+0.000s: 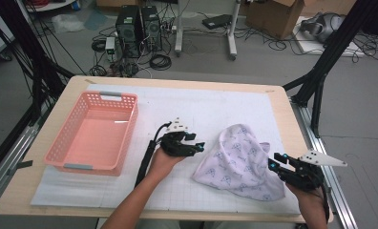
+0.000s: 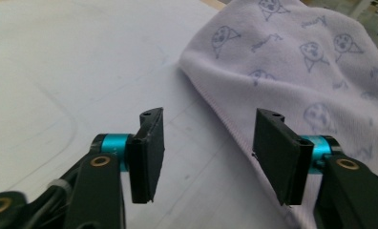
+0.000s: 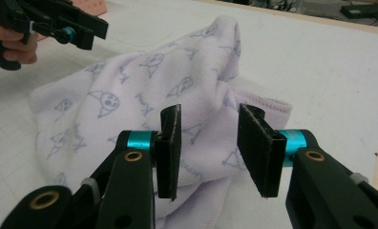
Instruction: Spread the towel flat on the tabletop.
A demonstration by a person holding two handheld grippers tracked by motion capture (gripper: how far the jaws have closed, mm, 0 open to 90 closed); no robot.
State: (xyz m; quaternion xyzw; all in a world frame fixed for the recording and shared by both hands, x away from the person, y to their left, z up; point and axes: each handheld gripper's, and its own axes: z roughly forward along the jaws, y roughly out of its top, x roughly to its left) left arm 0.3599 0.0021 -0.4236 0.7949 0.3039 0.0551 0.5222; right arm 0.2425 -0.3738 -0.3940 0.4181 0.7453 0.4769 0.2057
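A pale lilac towel [image 1: 239, 160] printed with small cat faces lies crumpled on the white mat, right of centre. My left gripper [image 1: 200, 145] hovers just left of the towel's edge, open, with nothing between its jaws. In the left gripper view, the towel [image 2: 292, 62] spreads ahead and to the right of the left gripper [image 2: 208, 152]. My right gripper [image 1: 274, 161] sits at the towel's right edge, open. In the right gripper view, the right gripper [image 3: 208, 143] stands over a towel [image 3: 144, 90] fold, its jaws on either side of a ridge without closing on it.
A pink plastic basket [image 1: 94, 132] stands on the left of the white gridded mat [image 1: 192, 102]. The wooden table's right edge [image 1: 297, 124] lies close to my right hand. Beyond the table are computer towers [image 1: 139, 28], cables and a cardboard box [image 1: 273, 16].
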